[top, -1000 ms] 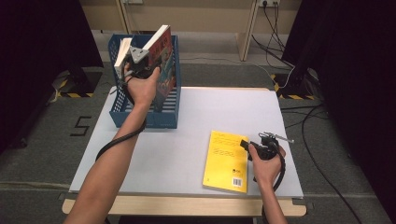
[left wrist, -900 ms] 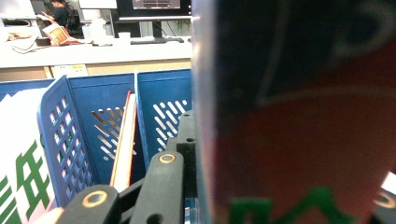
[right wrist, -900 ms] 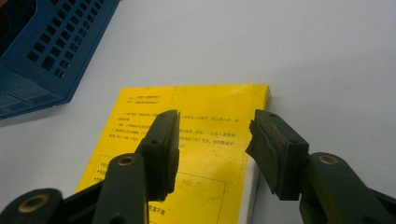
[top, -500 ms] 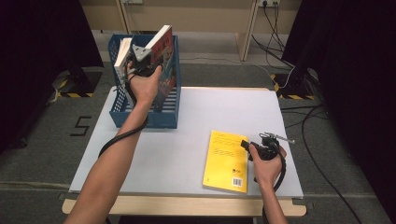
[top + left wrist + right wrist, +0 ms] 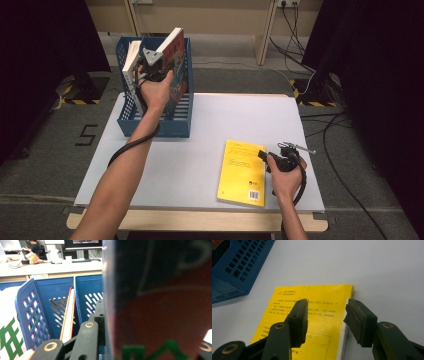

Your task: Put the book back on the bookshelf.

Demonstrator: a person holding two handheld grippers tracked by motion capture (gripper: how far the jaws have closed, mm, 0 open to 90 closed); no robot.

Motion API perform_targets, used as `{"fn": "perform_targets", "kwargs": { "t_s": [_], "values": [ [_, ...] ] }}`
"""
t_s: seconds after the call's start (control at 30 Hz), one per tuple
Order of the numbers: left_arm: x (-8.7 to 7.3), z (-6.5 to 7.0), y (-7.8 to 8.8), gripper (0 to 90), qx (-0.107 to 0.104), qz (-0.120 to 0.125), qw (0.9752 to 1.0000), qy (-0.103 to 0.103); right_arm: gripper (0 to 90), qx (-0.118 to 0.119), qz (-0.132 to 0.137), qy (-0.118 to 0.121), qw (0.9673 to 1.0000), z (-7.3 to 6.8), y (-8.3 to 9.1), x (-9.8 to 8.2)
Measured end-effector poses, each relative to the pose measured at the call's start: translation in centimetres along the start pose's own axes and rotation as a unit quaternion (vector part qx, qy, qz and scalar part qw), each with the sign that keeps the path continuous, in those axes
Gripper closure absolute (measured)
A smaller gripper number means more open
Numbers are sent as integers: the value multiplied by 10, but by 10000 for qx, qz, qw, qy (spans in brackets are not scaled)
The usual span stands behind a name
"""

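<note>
The left gripper (image 5: 159,64) clamps a red book (image 5: 176,60) upright inside the blue rack (image 5: 155,127), while the right gripper (image 5: 325,320) gapes over the yellow book's (image 5: 242,172) edge amid bare table (image 5: 220,120).

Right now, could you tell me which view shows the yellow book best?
The high view: the whole yellow book lies flat on the table, with the right gripper at its edge. The right gripper view gives a closer look at part of its cover, between open jaws.

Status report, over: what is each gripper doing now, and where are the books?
Left gripper shut on red book, tilted over blue basket. Right gripper open, jaws astride yellow book edge, flat on table. Nothing in the way.
</note>
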State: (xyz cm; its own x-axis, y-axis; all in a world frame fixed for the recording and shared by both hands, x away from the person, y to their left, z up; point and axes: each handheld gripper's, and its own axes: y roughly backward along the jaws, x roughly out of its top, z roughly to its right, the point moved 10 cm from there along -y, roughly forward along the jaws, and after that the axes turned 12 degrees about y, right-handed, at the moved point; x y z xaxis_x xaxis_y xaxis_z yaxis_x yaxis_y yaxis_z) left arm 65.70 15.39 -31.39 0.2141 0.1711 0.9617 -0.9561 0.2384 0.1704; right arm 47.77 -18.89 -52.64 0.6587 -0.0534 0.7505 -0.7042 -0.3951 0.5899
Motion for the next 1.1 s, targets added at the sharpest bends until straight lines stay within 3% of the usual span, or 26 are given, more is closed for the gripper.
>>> {"fn": "perform_targets", "kwargs": {
  "t_s": [1.1],
  "values": [
    [-9, 0, -25, 740, 58, -90, 9999, -67, 517, -17, 10, 36, 10000, 2, 0, 0]
  ]
}}
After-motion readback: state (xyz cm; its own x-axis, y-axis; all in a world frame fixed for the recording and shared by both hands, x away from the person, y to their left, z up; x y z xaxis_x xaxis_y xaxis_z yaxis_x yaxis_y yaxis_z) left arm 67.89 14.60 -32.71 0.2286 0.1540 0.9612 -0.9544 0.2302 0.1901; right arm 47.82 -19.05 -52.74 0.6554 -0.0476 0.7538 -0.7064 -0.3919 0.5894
